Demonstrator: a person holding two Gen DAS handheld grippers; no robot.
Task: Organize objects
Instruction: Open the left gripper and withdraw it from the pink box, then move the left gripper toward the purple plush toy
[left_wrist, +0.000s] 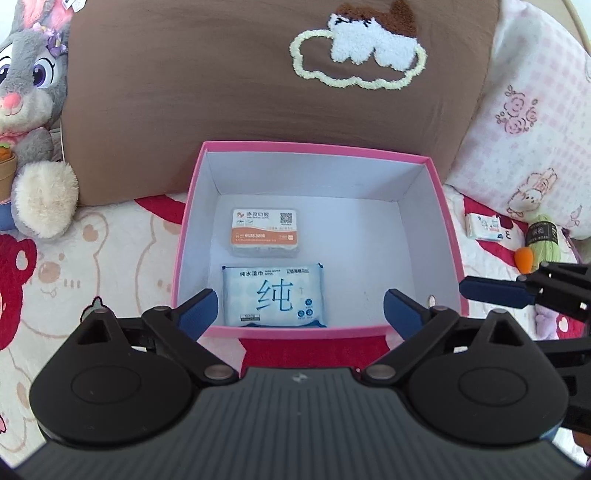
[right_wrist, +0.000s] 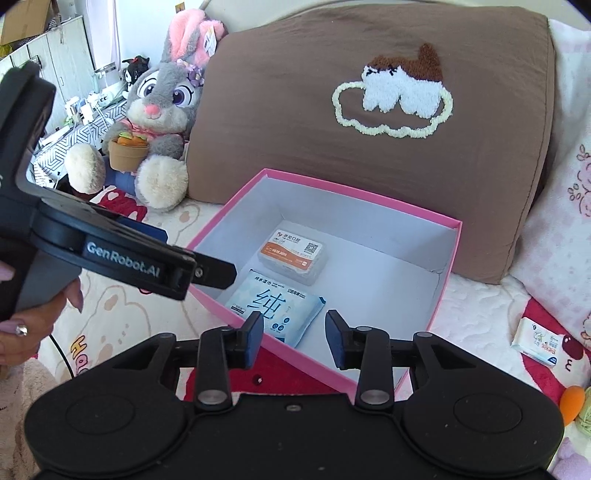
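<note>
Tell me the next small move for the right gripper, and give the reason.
Probably swing the right gripper, jaws apart and empty, rightward toward the small tissue pack on the blanket. The pink box already holds the wet wipes and the plastic case; that pack still lies outside it.

"GenRobot.AI" on left claw (right_wrist: 212, 271)

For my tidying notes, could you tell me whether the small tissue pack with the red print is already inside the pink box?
No, the small tissue pack lies on the bedspread outside the pink box.
</note>
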